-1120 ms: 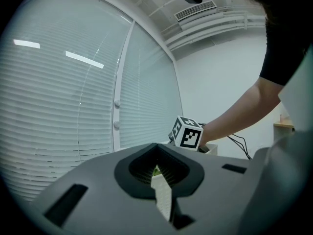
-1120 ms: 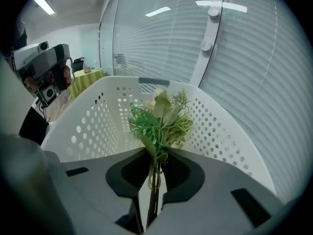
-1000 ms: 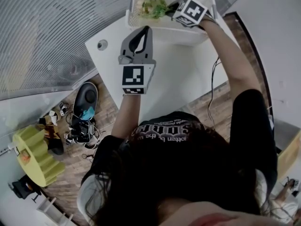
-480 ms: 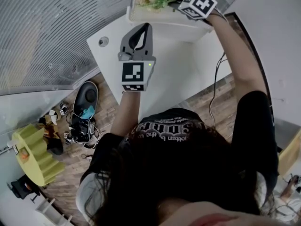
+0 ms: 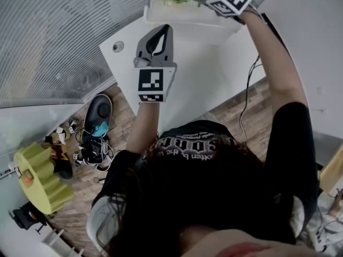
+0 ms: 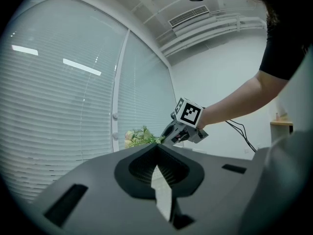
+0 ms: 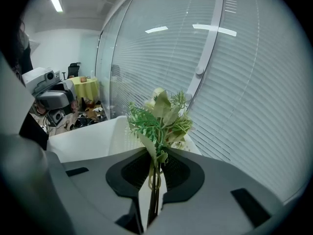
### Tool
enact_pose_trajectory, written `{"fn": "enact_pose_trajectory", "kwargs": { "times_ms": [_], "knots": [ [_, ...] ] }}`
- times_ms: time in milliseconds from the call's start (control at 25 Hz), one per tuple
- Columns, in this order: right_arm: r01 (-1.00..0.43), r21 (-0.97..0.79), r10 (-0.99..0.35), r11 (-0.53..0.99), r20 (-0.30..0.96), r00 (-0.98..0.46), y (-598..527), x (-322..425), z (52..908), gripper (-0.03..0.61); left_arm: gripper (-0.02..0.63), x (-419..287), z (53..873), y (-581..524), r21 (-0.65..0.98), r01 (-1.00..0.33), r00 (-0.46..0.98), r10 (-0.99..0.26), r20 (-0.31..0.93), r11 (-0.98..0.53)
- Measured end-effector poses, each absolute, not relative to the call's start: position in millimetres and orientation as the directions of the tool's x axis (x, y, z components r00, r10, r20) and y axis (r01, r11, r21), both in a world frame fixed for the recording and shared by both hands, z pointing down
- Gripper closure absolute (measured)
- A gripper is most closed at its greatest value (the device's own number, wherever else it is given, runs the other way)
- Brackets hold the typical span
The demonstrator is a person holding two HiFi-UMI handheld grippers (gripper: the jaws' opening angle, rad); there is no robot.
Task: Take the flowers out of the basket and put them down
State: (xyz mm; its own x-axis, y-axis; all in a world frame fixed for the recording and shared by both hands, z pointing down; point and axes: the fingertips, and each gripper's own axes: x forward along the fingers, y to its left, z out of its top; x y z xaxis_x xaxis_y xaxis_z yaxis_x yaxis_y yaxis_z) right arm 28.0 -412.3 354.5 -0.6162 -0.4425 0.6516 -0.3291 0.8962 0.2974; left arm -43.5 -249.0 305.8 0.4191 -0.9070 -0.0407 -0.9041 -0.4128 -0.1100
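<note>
One green-and-cream flower bunch point(image 7: 159, 114), probably light and floppy, is clamped at its stems by the right tool point(image 7: 154, 156); the left tool point(image 6: 157, 153) is closed, empty.

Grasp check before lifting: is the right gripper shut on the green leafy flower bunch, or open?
Shut on it: the right gripper pinches the stems of the green leafy flower bunch between its jaws.
</note>
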Motion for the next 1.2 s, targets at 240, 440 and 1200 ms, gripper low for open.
{"fn": "enact_pose_trajectory", "kwargs": {
  "times_ms": [240, 440, 1200],
  "knots": [
    [-0.340, 0.305, -0.456, 0.890, 0.632, -0.627, -407.1, 28.5, 343.7, 0.506, 0.612, -40.7, 306.7, -244.9, -0.120, -0.895, 0.436, -0.900, -0.026, -0.430],
    [-0.352, 0.306, -0.466, 0.884, 0.624, -0.628, -403.1, 30.4, 338.8, 0.506, 0.612, -46.6, 303.8, -242.6, -0.068, -0.904, 0.426, -0.903, -0.050, -0.422],
    [-0.286, 0.310, -0.419, 0.907, 0.580, -0.699, -340.4, 9.1, 323.3, 0.506, 0.612, -56.6, 292.1, -215.3, -0.090, -0.899, 0.434, -0.898, -0.070, -0.427]
  ]
}}
